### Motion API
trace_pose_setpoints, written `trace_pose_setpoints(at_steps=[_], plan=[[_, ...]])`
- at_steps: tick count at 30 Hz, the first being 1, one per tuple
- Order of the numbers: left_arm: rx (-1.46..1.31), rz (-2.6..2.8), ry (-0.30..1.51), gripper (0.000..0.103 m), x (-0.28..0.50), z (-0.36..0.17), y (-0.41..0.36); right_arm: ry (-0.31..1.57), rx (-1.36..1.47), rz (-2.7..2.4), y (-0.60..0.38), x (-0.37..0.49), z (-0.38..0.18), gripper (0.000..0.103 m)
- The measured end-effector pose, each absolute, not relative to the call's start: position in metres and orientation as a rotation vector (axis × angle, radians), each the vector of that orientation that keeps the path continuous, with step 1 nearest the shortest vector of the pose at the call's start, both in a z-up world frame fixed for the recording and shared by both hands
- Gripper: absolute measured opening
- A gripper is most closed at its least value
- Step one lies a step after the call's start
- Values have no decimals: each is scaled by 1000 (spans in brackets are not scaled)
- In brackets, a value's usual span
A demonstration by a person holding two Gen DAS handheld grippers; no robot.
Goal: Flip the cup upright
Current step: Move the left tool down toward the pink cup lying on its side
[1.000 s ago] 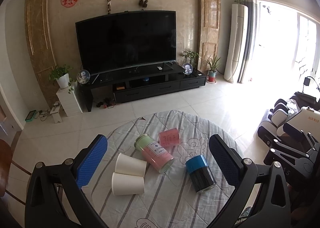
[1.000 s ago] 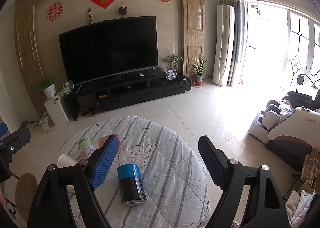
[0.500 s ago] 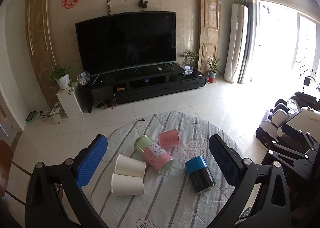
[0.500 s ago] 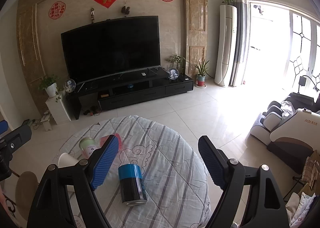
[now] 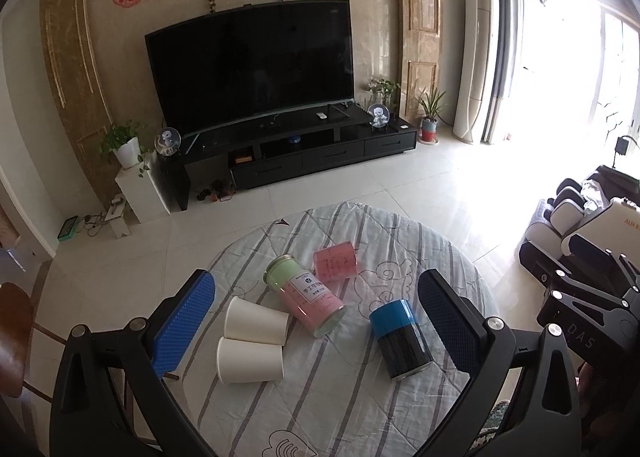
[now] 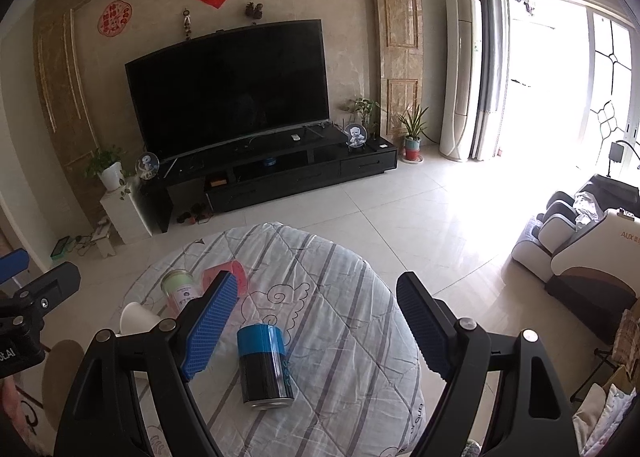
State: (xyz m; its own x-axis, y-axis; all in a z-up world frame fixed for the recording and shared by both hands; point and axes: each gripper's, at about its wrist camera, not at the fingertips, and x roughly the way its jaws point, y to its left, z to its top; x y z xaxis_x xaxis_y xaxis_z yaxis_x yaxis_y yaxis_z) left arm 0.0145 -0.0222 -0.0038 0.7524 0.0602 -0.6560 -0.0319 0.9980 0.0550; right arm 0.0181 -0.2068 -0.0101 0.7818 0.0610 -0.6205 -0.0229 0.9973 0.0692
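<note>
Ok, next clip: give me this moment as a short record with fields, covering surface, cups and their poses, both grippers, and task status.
surface: round table under a striped quilted cloth
white paper cups: two, nearer and farther, on their sides, side by side
tall pink-and-green cup: on its side
small pink cup: on its side
black cup with blue band: on its side
left gripper: open, above the table, holding nothing
right gripper: open, holding nothing
task status: no cup upright yet
</note>
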Motion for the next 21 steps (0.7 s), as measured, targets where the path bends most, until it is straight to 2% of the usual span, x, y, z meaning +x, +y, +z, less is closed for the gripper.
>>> trace_pose_setpoints(at_steps=[8, 21], plan=[[89, 105, 805, 103, 45, -15, -47, 725, 57, 122, -220, 50, -16, 83], [231, 109, 971, 103, 117, -51, -62, 945, 24, 194, -226, 110, -58, 83]])
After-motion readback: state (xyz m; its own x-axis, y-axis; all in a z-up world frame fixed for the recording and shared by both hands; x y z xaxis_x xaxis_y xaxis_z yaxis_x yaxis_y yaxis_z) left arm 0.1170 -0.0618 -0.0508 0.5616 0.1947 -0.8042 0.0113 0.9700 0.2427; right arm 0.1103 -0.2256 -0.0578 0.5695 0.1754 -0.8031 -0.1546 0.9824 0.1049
